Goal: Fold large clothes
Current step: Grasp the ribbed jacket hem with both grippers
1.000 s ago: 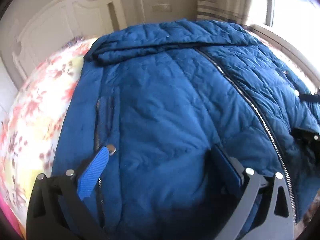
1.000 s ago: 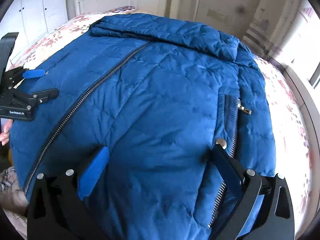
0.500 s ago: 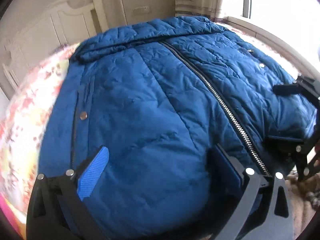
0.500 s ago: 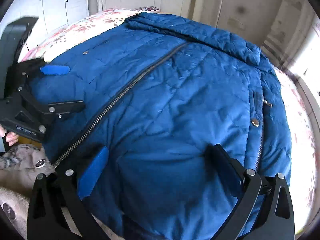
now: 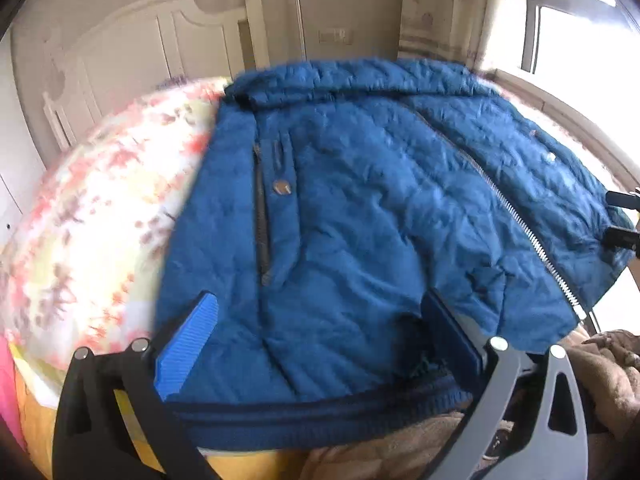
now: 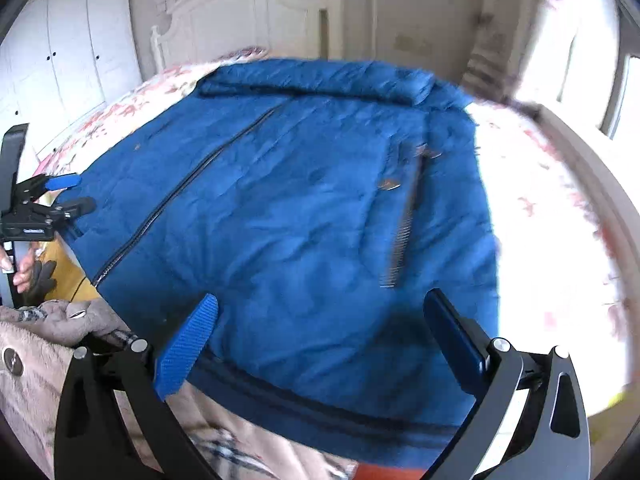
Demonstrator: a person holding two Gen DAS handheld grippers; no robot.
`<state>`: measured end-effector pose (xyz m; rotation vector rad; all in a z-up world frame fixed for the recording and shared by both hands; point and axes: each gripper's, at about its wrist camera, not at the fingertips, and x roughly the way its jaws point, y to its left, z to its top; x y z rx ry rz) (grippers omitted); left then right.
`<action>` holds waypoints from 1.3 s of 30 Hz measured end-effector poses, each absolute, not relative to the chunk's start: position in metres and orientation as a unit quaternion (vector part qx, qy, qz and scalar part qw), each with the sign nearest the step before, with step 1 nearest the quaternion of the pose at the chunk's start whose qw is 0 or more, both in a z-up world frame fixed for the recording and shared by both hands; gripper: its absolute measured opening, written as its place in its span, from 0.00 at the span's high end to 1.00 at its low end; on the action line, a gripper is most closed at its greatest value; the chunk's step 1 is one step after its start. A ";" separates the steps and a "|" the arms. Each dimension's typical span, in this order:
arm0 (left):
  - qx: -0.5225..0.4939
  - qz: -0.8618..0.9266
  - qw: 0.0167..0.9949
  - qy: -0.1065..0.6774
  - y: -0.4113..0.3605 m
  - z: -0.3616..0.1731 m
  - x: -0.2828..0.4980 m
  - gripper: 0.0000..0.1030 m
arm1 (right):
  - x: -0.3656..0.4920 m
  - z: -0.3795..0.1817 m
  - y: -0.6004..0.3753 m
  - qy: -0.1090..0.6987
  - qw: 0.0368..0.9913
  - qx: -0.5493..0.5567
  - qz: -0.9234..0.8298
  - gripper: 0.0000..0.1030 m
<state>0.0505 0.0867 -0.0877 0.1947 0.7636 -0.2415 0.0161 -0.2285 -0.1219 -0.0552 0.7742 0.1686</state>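
Blue quilted jacket (image 5: 360,216) lay spread front-up on the floral bed (image 5: 100,208), zipped, collar toward the white headboard (image 5: 132,60), its dark ribbed hem (image 5: 320,412) hanging at the near edge. Over the last second both claws had drawn back from above the jacket's chest to the hem, so that the bed edge and the person's brown clothing came into view below. That retreat read as lining up for a first fold from the bottom; no fold was yet made.

Left claw (image 5: 324,340) stood wide open, its blue pads either side of the hem area left of the zipper (image 5: 520,224), apparently gripping nothing. Right claw (image 6: 324,340) was likewise spread apart over the hem on the pocket side, holding nothing that showed. Each pointed forward along the jacket toward the collar, side by side; the left claw's fingers also showed at the far left of the right view, open at the jacket's corner.
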 end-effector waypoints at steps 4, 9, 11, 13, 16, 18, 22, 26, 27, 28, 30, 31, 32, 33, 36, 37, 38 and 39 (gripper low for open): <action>0.028 -0.104 0.918 0.382 0.123 -0.082 0.059 0.02 | -0.001 -0.121 -0.277 0.381 0.923 0.043 0.042 0.04; -0.042 -0.088 0.903 0.419 0.158 -0.097 0.071 0.02 | -0.012 -0.139 -0.311 0.395 0.911 0.110 0.033 0.04; -0.032 -0.086 0.899 0.428 0.159 -0.104 0.071 0.03 | -0.014 -0.146 -0.309 0.403 0.908 0.111 0.038 0.04; -0.012 -0.083 0.902 0.424 0.156 -0.106 0.064 0.03 | -0.016 -0.147 -0.302 0.400 0.910 0.101 0.046 0.04; -0.009 -0.102 0.903 0.418 0.149 -0.103 0.054 0.23 | -0.016 -0.147 -0.288 0.396 0.911 0.097 0.069 0.09; -0.003 -0.100 0.904 0.416 0.146 -0.102 0.051 0.31 | -0.014 -0.148 -0.275 0.397 0.914 0.070 0.056 0.09; -0.017 -0.102 0.906 0.411 0.150 -0.101 0.050 0.39 | -0.007 -0.151 -0.273 0.379 0.921 0.071 0.050 0.09; -0.005 -0.095 0.911 0.401 0.145 -0.106 0.052 0.24 | -0.002 -0.151 -0.266 0.381 0.923 0.045 0.040 0.09; 0.015 -0.084 0.911 0.404 0.138 -0.108 0.052 0.18 | -0.002 -0.151 -0.267 0.385 0.921 0.044 0.044 0.09; 0.022 -0.072 0.911 0.405 0.136 -0.108 0.053 0.17 | -0.003 -0.151 -0.268 0.388 0.919 0.044 0.049 0.10; 0.010 -0.077 0.910 0.408 0.138 -0.108 0.055 0.18 | -0.006 -0.150 -0.272 0.391 0.918 0.049 0.056 0.13; 0.010 -0.080 0.909 0.408 0.139 -0.108 0.054 0.19 | -0.008 -0.149 -0.274 0.392 0.917 0.054 0.059 0.14; 0.010 -0.082 0.909 0.409 0.140 -0.108 0.054 0.20 | -0.009 -0.149 -0.275 0.392 0.916 0.056 0.060 0.16; 0.008 -0.083 0.909 0.409 0.141 -0.108 0.053 0.21 | -0.010 -0.149 -0.276 0.393 0.916 0.058 0.061 0.16; 0.011 -0.084 0.910 0.407 0.140 -0.108 0.052 0.22 | -0.009 -0.149 -0.275 0.394 0.915 0.058 0.059 0.16; 0.012 -0.083 0.910 0.406 0.140 -0.108 0.052 0.22 | -0.009 -0.149 -0.275 0.394 0.916 0.058 0.058 0.16; 0.011 -0.084 0.910 0.407 0.140 -0.108 0.051 0.22 | -0.008 -0.149 -0.275 0.393 0.916 0.059 0.056 0.16; 0.011 -0.084 0.909 0.407 0.139 -0.108 0.051 0.22 | -0.008 -0.149 -0.275 0.393 0.916 0.060 0.056 0.15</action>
